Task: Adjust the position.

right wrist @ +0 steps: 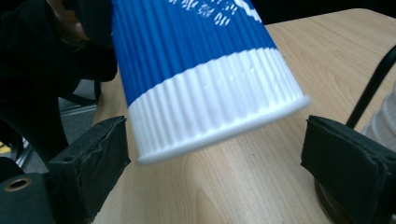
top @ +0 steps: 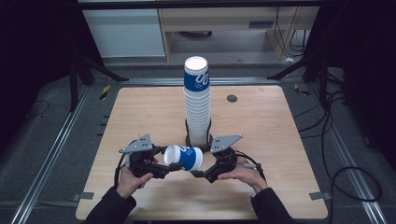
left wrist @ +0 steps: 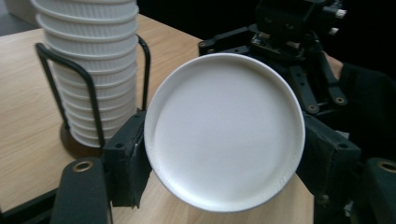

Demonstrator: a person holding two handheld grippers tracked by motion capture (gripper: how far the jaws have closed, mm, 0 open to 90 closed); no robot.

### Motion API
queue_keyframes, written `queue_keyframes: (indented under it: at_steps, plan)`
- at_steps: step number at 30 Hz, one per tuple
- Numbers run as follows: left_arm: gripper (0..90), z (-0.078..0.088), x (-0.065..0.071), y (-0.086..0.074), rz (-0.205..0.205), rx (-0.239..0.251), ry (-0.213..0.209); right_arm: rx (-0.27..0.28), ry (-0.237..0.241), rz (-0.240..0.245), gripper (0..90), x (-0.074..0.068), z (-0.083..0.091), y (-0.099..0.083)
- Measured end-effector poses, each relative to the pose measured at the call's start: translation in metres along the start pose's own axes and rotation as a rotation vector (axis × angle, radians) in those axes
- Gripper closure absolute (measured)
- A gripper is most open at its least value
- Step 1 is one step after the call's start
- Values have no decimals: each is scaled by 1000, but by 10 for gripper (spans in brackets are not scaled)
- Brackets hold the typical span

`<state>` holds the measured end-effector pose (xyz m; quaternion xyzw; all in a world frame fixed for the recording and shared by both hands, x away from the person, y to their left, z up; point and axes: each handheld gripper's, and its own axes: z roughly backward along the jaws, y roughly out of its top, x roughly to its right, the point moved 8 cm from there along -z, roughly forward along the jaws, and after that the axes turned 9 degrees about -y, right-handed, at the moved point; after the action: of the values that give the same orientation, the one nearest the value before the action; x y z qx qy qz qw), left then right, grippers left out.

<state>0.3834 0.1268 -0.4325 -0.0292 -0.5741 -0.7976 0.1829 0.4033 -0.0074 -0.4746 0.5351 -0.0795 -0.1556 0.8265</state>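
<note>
Left hand-held gripper clamped on one blue-and-white paper cup, held on its side above the surface, in front of one tall cup stack in a wire holder. Right hand-held gripper spread wide, pads flanking the cup's end without touching.

I see the blue-and-white ribbed cup tilted over the tabletop, between my right hand-held gripper's parted jaws, untouched.
</note>
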Motion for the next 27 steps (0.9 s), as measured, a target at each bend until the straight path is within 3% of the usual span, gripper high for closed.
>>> queue_keyframes:
  at_steps: [8, 12, 22, 27]
  plan:
    - [271, -7, 9, -1, -12, -7, -55, 9, 63, 9, 93, -10, -6, 0]
    - [271, -8, 11, -2, -25, -19, -59, 13, 92, 11, 127, -14, -8, 0]
    - [264, -8, 10, -2, -8, -18, -71, 12, 95, 20, 152, -14, -5, -1]
    - [223, -3, 9, 2, -12, -3, -53, 6, 82, 28, 154, -12, -1, 0]
